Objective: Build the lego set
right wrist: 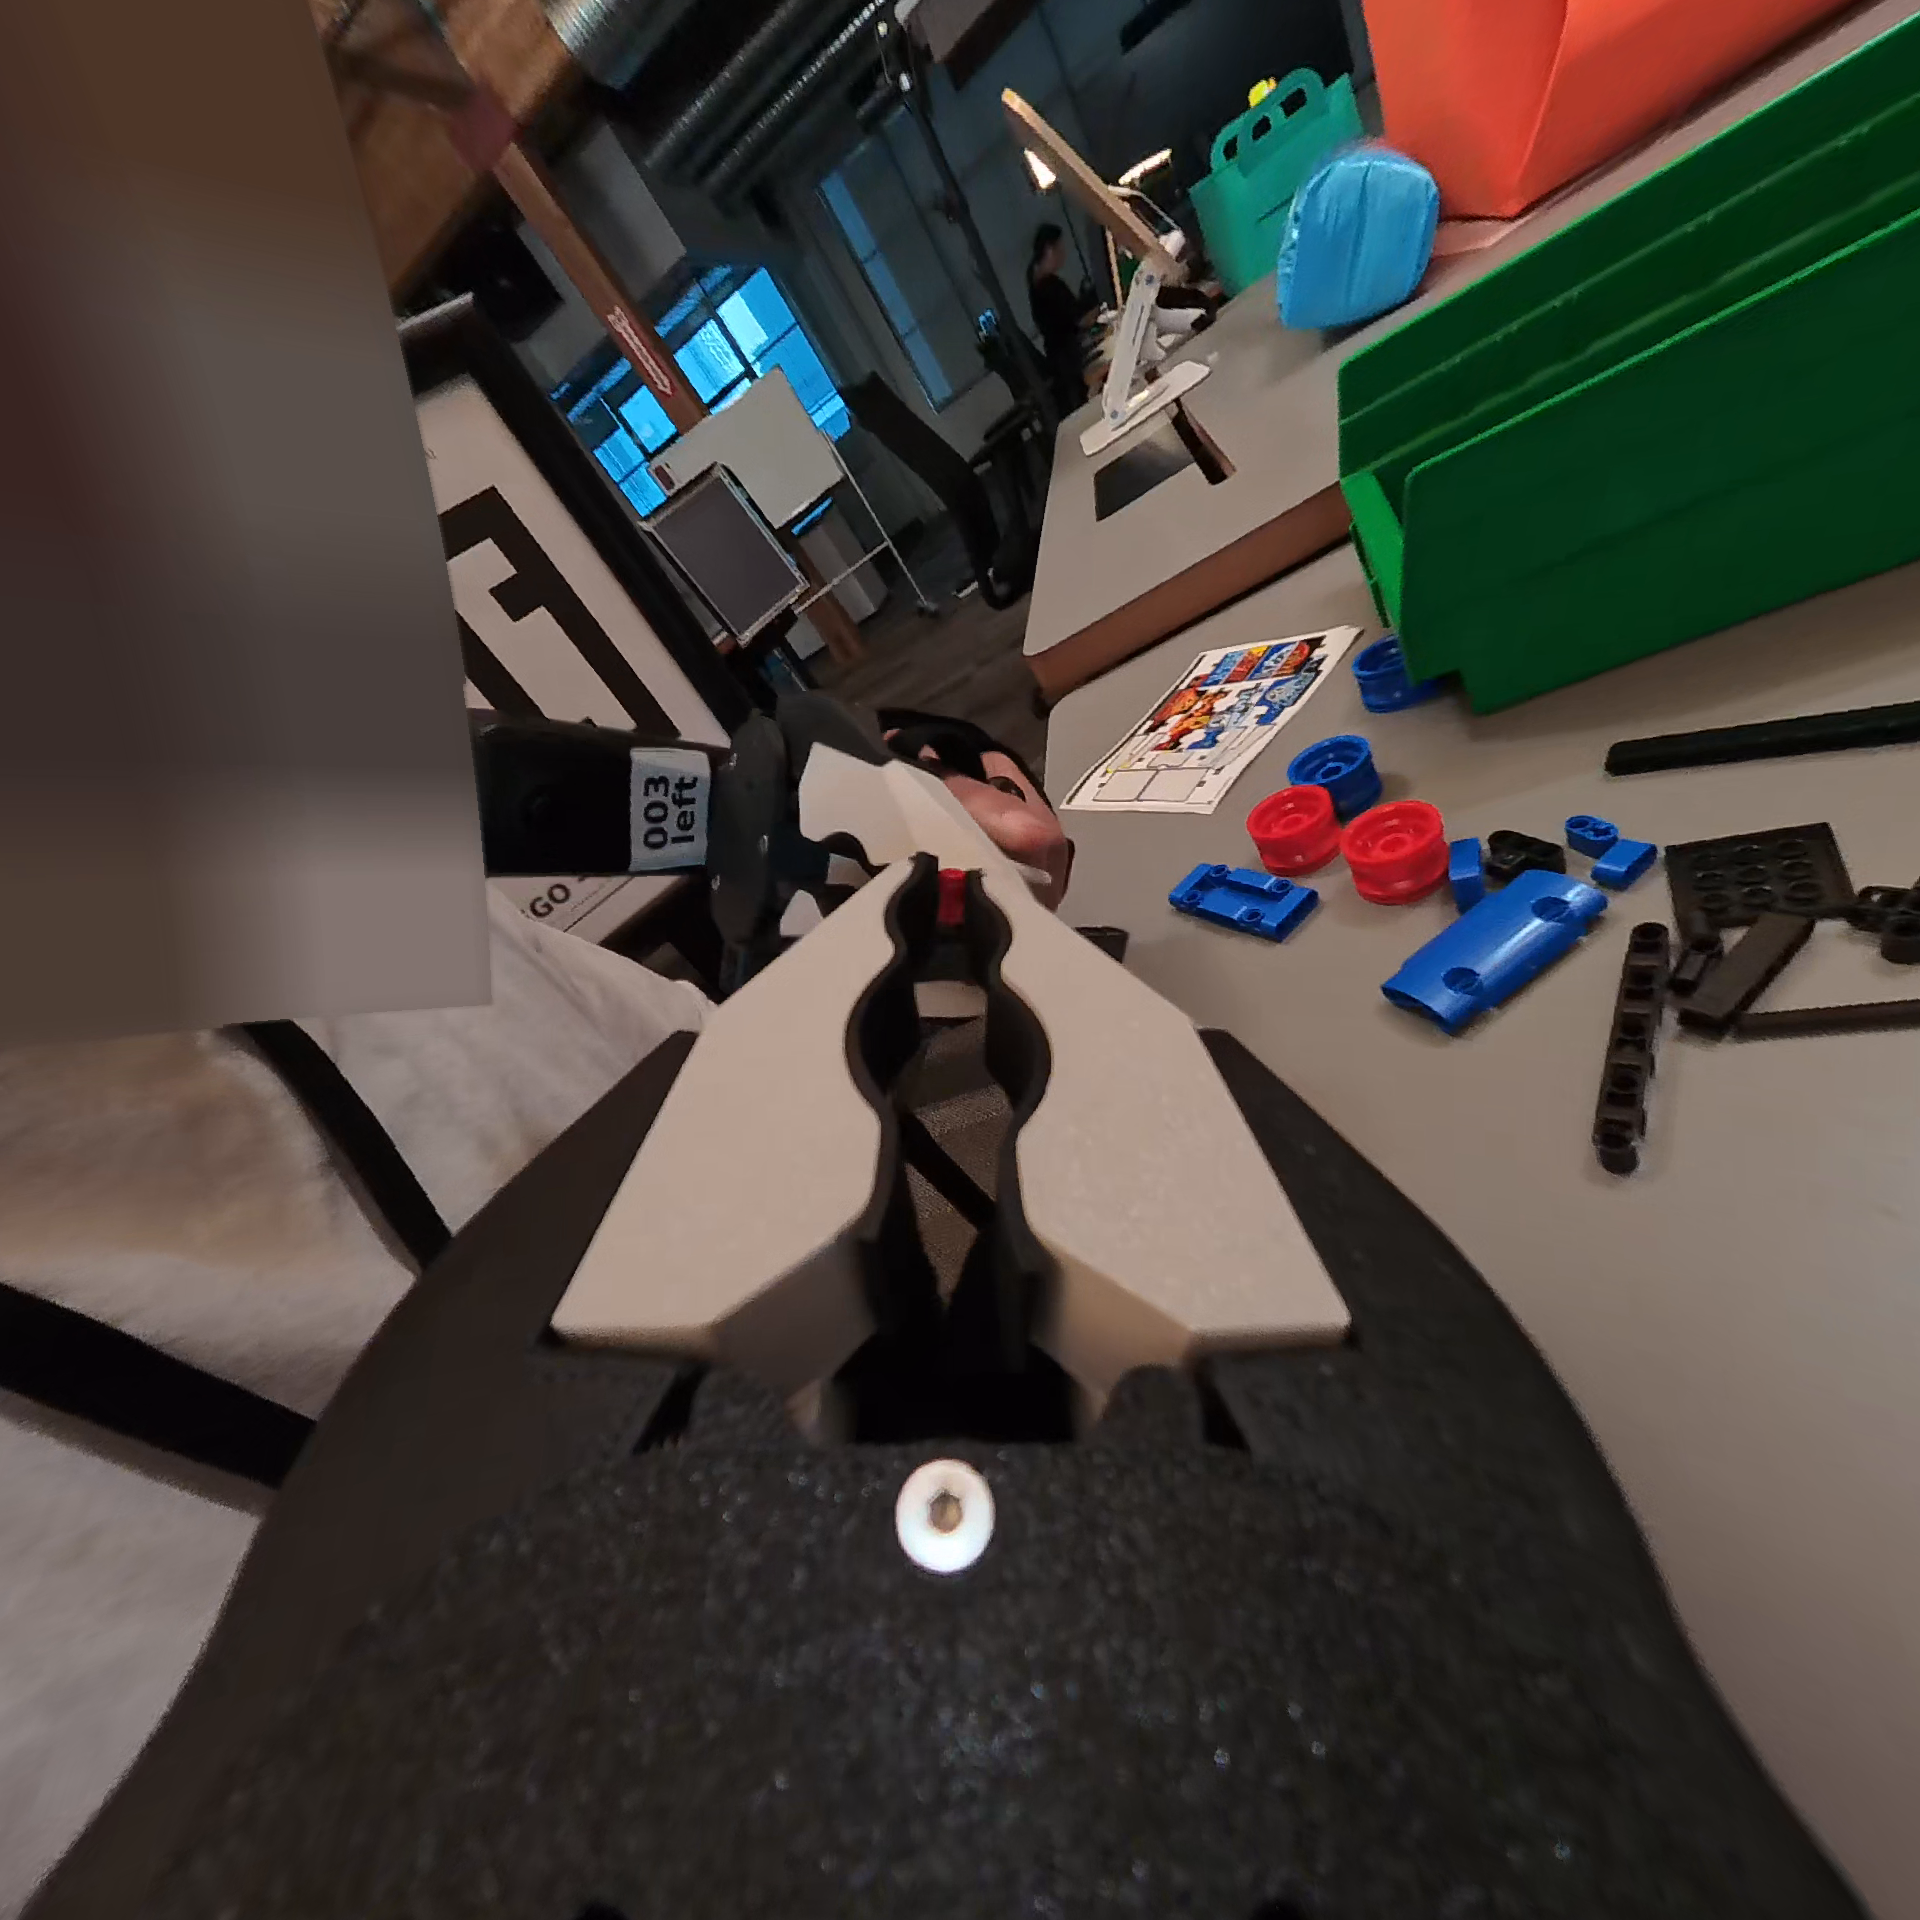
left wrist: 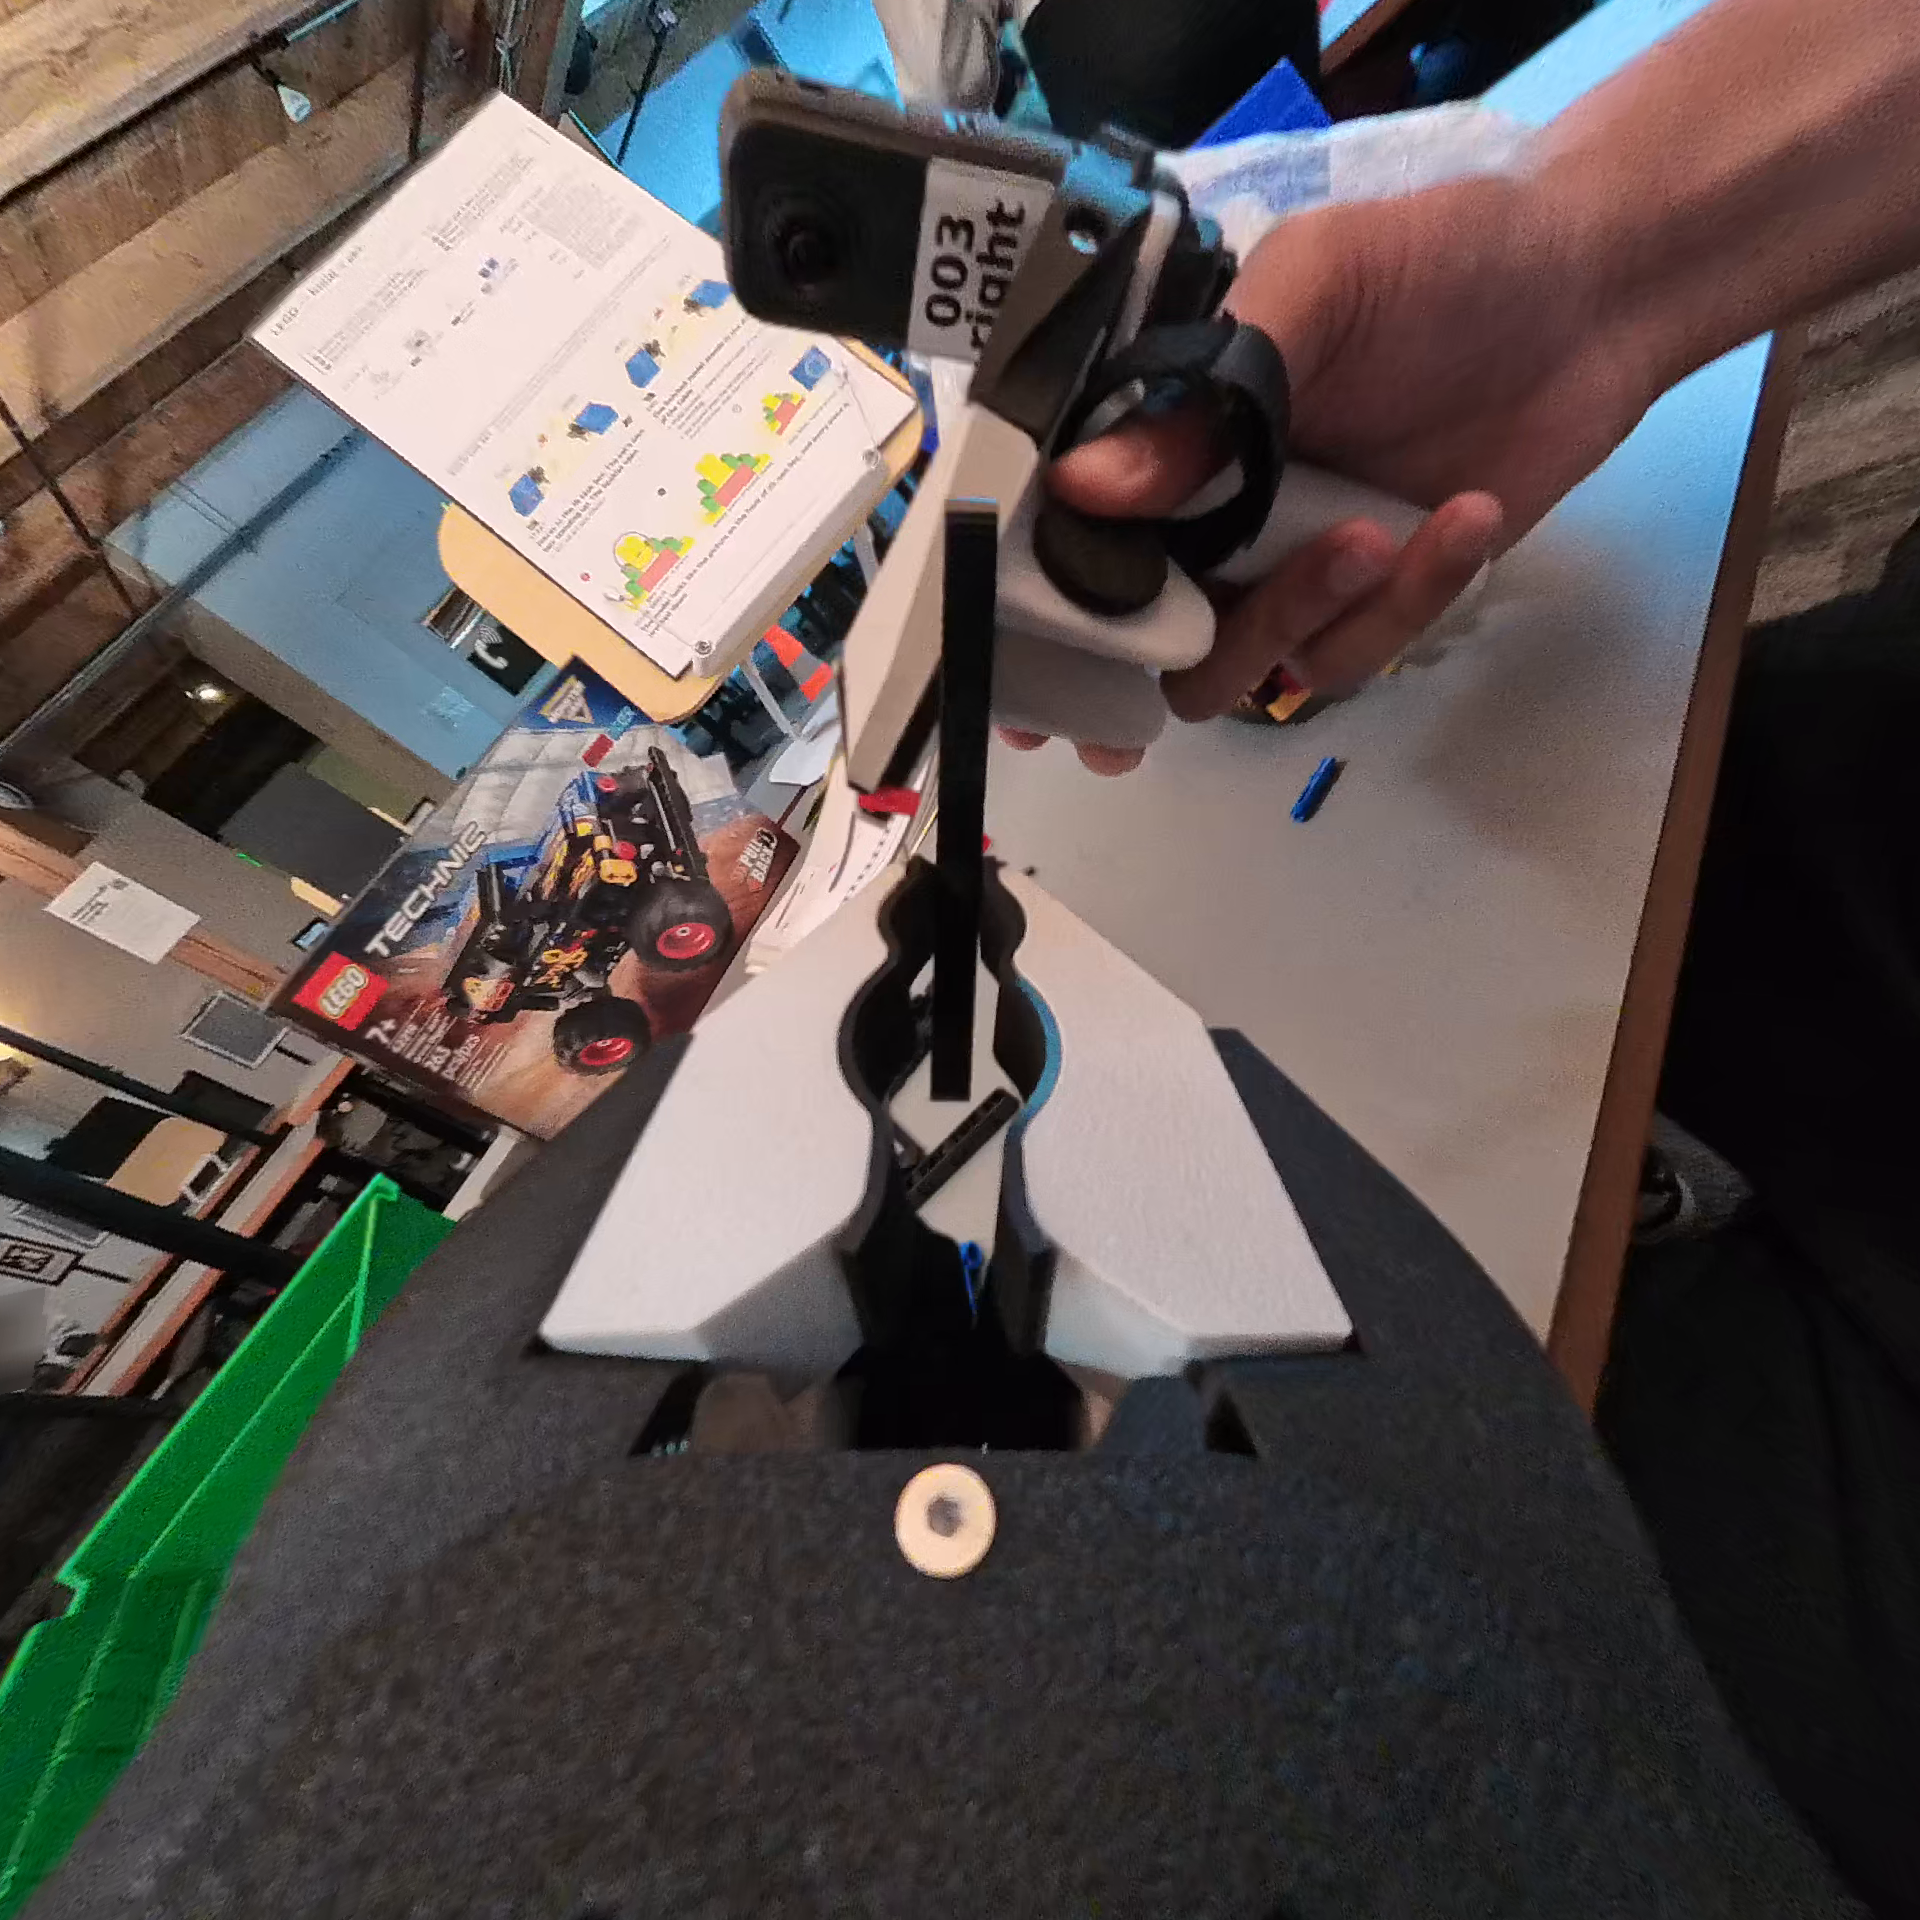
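My left gripper (left wrist: 951, 904) is clamped on a long black beam (left wrist: 964, 800) that sticks straight up out of the tips, toward my other hand. My right gripper (right wrist: 943, 894) is pinching a small red pin (right wrist: 951, 891) right at its tips. From the left camera you can see that red pin (left wrist: 890, 800) poking out of the right gripper (left wrist: 883, 774), just beside the beam, but I can't tell if they're touching.

The rest of the lego is spread over the grey table (right wrist: 1455, 1299) off to the side: two red wheels (right wrist: 1345, 844), blue wheels (right wrist: 1335, 771), a curved blue panel (right wrist: 1496, 951), a flat blue plate (right wrist: 1242, 901), and a bunch of black beams and a plate (right wrist: 1756, 883). A sticker sheet (right wrist: 1210, 717) lies near the green bins (right wrist: 1662, 499).

The set's box (left wrist: 540, 935) leans up past the left gripper, with the instruction sheet (left wrist: 582, 384) clipped on a stand above it. One loose blue pin (left wrist: 1314, 790) sits on the table by my right hand (left wrist: 1423, 416).
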Demonstrator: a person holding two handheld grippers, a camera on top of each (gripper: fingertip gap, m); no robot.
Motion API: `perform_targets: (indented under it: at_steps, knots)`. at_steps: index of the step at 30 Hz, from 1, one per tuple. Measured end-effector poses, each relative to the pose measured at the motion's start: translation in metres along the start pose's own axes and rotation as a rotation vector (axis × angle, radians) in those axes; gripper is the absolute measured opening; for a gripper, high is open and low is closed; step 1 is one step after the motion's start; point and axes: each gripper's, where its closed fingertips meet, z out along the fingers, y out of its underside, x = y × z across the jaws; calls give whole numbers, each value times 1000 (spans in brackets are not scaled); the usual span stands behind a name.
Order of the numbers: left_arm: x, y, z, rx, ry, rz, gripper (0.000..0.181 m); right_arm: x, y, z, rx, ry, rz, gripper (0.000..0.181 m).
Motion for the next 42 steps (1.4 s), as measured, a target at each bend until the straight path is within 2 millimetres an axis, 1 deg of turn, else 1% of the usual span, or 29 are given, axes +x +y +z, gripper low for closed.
perform_targets:
  at_steps: [2,5,9,12,14,15,18,20,21,22,23,24,28,29,30,31,33,34,35,37,38,40,41,42]
  knots:
    - [0,-4,-2,21,12,-24,6,4,4,0,-23,29,-21,3]
    - [-1,-8,-3,34,30,-60,6,1,3,0,-20,26,-72,3]
    - [-3,-8,-4,41,58,-141,6,0,1,-2,-9,17,-61,3]
    - [1,-3,-1,22,93,-155,6,2,-5,-4,17,48,-108,4]
    - [5,9,3,-14,134,-221,6,4,-9,-6,26,70,-107,4]
    - [7,14,4,-23,171,-301,6,9,-10,-8,27,110,-104,4]
    - [-9,26,4,16,207,-662,6,34,0,-19,-16,315,-102,4]
    - [-22,32,2,82,235,-937,6,35,16,-17,-88,359,-120,4]
    - [-28,34,1,119,243,-1048,6,33,22,-15,-117,368,-141,4]
    - [-31,36,0,135,262,-1120,6,30,25,-12,-129,370,-175,4]
    - [-31,37,1,131,262,-1138,6,27,28,-11,-143,377,-211,4]
    - [-29,40,3,100,246,-1117,6,27,29,-11,-161,396,-243,4]
    - [-10,50,21,-97,194,-978,6,19,35,-18,-200,409,-317,4]
    - [-5,49,25,-112,199,-971,6,16,37,-21,-203,412,-329,4]
    - [-3,43,30,-90,209,-980,6,13,40,-24,-206,415,-335,4]
    - [-5,32,33,-22,222,-1018,6,11,41,-27,-202,428,-340,4]
    - [-12,9,34,146,286,-1179,6,5,38,-33,-161,447,-348,4]
    - [-12,1,35,196,344,-1260,6,-1,36,-34,-139,435,-345,4]
    - [-12,-6,35,238,400,-1329,6,-7,32,-35,-116,430,-355,4]
    - [-14,-11,37,275,451,-1429,6,-11,24,-42,-93,470,-375,4]
    - [-14,-12,38,276,459,-1446,6,-6,30,-47,-146,512,-340,4]
    - [-14,-10,40,248,437,-1439,6,11,63,-52,-381,584,-291,4]
    - [-14,-8,40,222,418,-1422,6,21,80,-56,-496,639,-296,4]
    - [-13,-7,40,200,400,-1402,6,29,92,-59,-583,680,-313,4]
